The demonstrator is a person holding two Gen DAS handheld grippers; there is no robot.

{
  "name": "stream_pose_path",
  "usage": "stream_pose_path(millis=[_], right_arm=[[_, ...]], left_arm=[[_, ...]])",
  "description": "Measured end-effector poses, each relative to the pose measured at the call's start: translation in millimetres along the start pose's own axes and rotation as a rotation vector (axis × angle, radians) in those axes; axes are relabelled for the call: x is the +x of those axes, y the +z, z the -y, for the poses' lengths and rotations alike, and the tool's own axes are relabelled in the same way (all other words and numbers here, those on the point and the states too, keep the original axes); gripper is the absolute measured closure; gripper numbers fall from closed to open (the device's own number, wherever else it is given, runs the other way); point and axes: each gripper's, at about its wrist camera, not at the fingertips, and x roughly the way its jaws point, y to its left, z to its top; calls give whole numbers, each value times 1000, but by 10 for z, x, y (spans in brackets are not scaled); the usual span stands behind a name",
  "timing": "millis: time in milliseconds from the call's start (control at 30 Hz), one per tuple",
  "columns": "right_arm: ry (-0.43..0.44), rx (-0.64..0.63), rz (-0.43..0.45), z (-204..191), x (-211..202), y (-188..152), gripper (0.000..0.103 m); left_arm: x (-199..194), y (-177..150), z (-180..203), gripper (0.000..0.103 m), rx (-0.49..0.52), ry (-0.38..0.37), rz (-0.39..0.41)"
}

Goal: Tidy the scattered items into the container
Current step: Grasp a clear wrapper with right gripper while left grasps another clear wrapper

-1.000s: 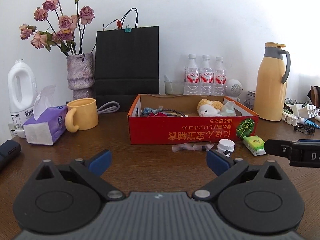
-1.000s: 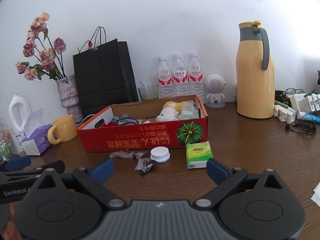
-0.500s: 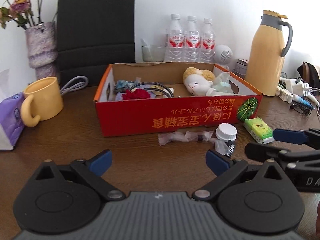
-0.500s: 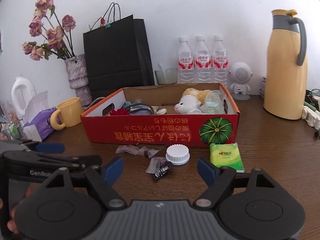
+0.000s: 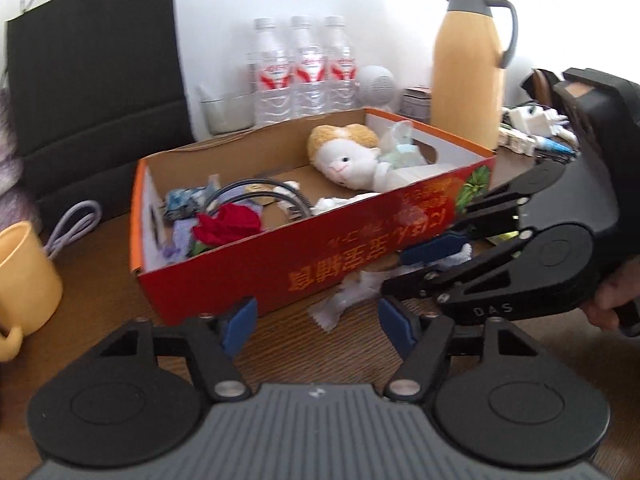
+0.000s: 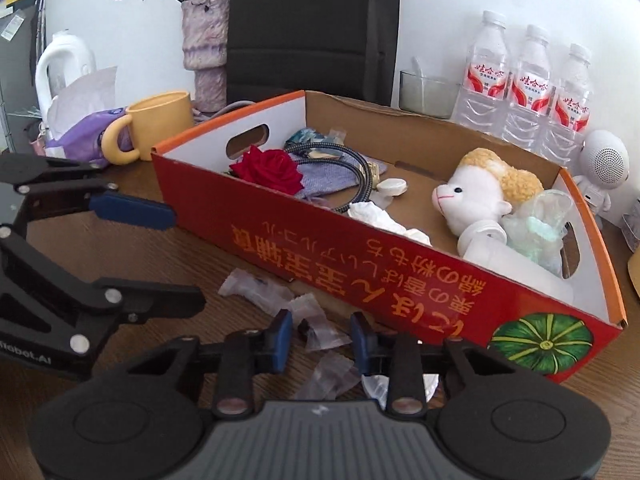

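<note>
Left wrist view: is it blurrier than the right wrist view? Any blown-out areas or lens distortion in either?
Left wrist view: softer, motion smear on the red box lettering and the yellow jug; wall behind overexposed to flat white. Right wrist view: sharper, box print and water bottles legible; wall bright. Both: fisheye bending of straight edges, dark corners.
</note>
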Motion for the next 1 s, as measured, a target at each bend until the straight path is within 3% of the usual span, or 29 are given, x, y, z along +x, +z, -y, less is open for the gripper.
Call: stream_pose_path(millis=[133, 300, 467, 500, 633, 667, 800, 1000], right_arm=[[15, 15, -2, -12, -60, -25, 81], [-1, 133, 70, 132, -488, -151, 81], [-6, 221, 133, 185, -867, -368, 81], [-7, 222, 135, 165, -898, -408, 81], [-9, 244, 138, 74, -1006, -569, 81], [-12, 253, 143, 53, -1040, -612, 81], [-25, 309, 170, -3, -1220, -743, 81], [-67, 358, 149, -133, -1325, -974, 81]], left_arm=[[204, 80, -19, 37, 66, -139, -4], [450, 83, 16, 47, 98, -159, -75], [517, 48, -29, 50, 104, -195, -75], [515, 48, -39, 58, 91, -184, -74], [505, 42, -38, 73, 9, -107, -61], [492, 36, -16, 82, -7, -80, -59], [347, -10, 127, 85, -73, 1, -81], [-6, -260, 528, 87, -105, 136, -43]])
